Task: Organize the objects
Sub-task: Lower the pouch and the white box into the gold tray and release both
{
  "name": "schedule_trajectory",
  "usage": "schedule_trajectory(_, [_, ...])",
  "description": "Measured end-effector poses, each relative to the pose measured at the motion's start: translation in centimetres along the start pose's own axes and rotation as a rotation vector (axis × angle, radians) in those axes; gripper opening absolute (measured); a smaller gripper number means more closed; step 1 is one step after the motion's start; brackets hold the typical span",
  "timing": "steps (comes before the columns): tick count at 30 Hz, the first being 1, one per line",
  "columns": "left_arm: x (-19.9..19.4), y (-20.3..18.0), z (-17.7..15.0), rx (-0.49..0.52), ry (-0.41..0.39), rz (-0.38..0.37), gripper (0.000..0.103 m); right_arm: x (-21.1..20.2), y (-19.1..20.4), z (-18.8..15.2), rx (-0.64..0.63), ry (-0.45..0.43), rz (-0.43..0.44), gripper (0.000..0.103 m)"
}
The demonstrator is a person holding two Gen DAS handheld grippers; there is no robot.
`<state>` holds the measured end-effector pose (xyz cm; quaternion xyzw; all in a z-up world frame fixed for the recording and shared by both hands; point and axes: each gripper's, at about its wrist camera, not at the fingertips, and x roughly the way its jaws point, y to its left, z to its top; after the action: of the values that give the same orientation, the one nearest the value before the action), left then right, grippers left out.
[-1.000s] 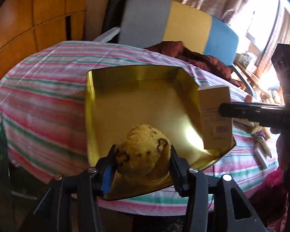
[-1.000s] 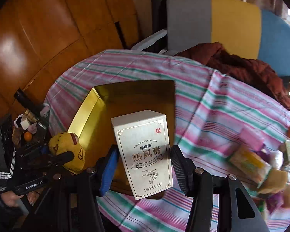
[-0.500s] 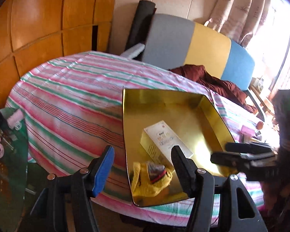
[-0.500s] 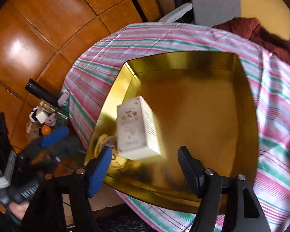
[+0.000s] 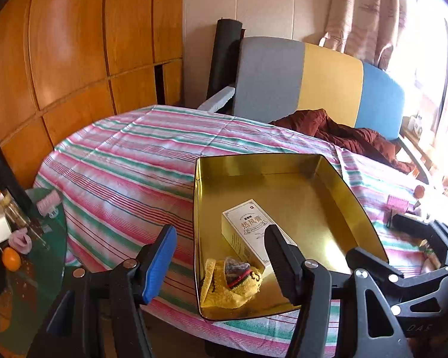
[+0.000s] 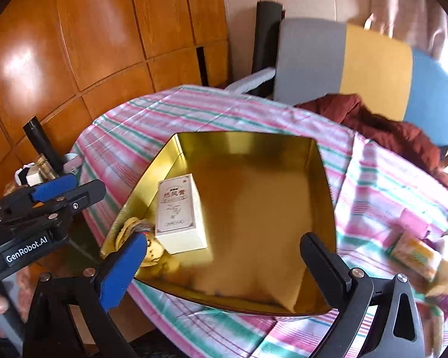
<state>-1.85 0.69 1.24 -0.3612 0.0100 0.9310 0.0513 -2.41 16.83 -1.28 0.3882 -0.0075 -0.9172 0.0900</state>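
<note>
left wrist: near, table's left edge | right wrist: above | shared: gold tray [image 5: 355, 203] [image 6: 316, 161]

A shiny gold tray [image 5: 328, 179] holds a white box [image 5: 251, 226] and a yellow knit toy [image 5: 224, 289]. The desk [image 5: 128, 155] cloth is striped pink, green and white. The chair [image 5: 319, 86] behind is grey, yellow and blue.

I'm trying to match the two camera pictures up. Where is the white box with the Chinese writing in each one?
Left wrist view: the white box lies flat in the gold tray, lower centre, partly behind the left gripper.
Right wrist view: the white box lies left of centre, near the tray's left wall.
Shared landmark: the yellow cloth toy beside the box.
</note>
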Motion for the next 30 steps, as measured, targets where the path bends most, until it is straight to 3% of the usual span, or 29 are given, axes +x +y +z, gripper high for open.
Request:
schedule_trajectory(17, [-0.4, -4.4, -0.9, 0.115, 0.012, -0.049, 0.062, -3.0, -3.0, -1.7, 0.064, -0.091, -0.138, 0.103])
schedule_trajectory(30, [-0.3, -7.9, -0.6, 0.184, 0.023, -0.142, 0.062, -5.3, -6.4, -2.3, 0.107, -0.121, -0.263, 0.103])
